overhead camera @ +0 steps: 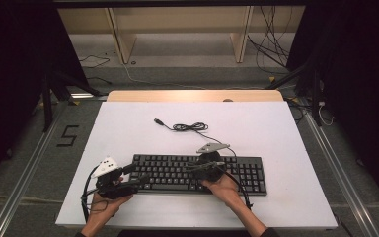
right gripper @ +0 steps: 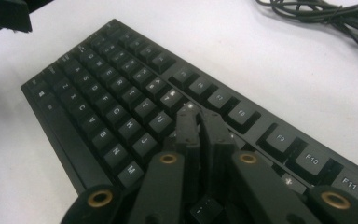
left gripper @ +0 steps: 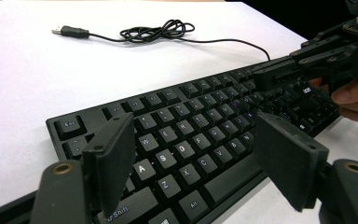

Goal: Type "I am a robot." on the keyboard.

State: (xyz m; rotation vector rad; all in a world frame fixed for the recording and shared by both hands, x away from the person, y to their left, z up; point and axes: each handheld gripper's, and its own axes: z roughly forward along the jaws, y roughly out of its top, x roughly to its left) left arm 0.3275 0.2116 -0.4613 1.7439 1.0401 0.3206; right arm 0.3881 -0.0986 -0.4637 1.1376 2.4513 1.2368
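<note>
A black keyboard (overhead camera: 249, 173) lies across the near half of the white table top (overhead camera: 128, 123). Its cable (overhead camera: 190, 127) is coiled behind it and ends in a loose USB plug (overhead camera: 158, 121). My left gripper (overhead camera: 134, 176) hovers at the keyboard's left end. In the left gripper view its jaws stand wide open (left gripper: 193, 135) over the letter keys (left gripper: 182, 149), with nothing between them. My right gripper (overhead camera: 190, 167) points left over the middle of the keyboard. Its jaws are shut (right gripper: 199, 116) with nothing in them, tips just above the keys (right gripper: 121, 112) near the number row.
The right gripper (left gripper: 265, 74) and the hand holding it reach in from the right in the left gripper view. The coiled cable (left gripper: 158, 31) lies on bare table behind the keyboard. Beyond the table's far edge are a wooden shelf frame (overhead camera: 177, 29) and loose floor cables.
</note>
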